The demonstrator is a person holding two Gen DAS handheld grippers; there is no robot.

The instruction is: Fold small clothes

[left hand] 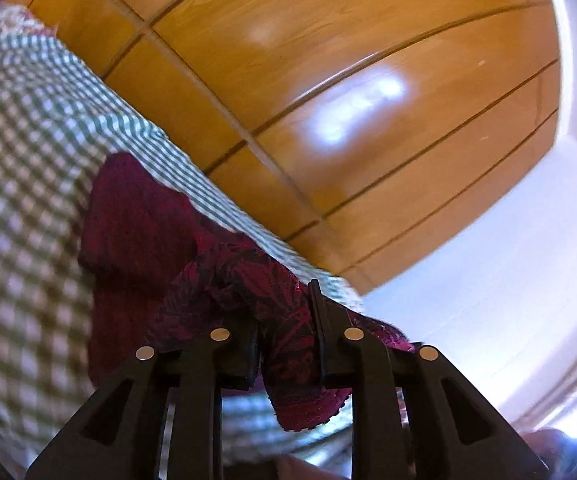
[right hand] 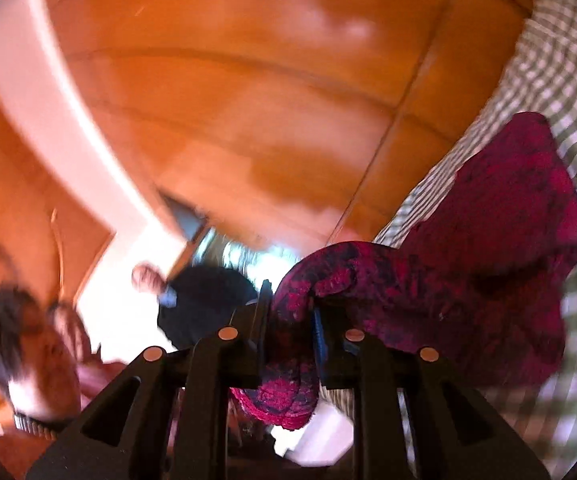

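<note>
A dark red patterned garment (left hand: 140, 232) is held up off a green-and-white checked cloth (left hand: 28, 152). My left gripper (left hand: 286, 320) is shut on one bunched edge of it; fabric hangs down between the fingers. In the right wrist view my right gripper (right hand: 288, 320) is shut on another edge of the same garment (right hand: 488, 264), which stretches to the right over the checked cloth (right hand: 560, 80). Both views are tilted upward and blurred.
Wooden panels (left hand: 328, 80) and a white wall (left hand: 508, 260) fill the background. Two people (right hand: 204, 304) show at the lower left of the right wrist view, blurred.
</note>
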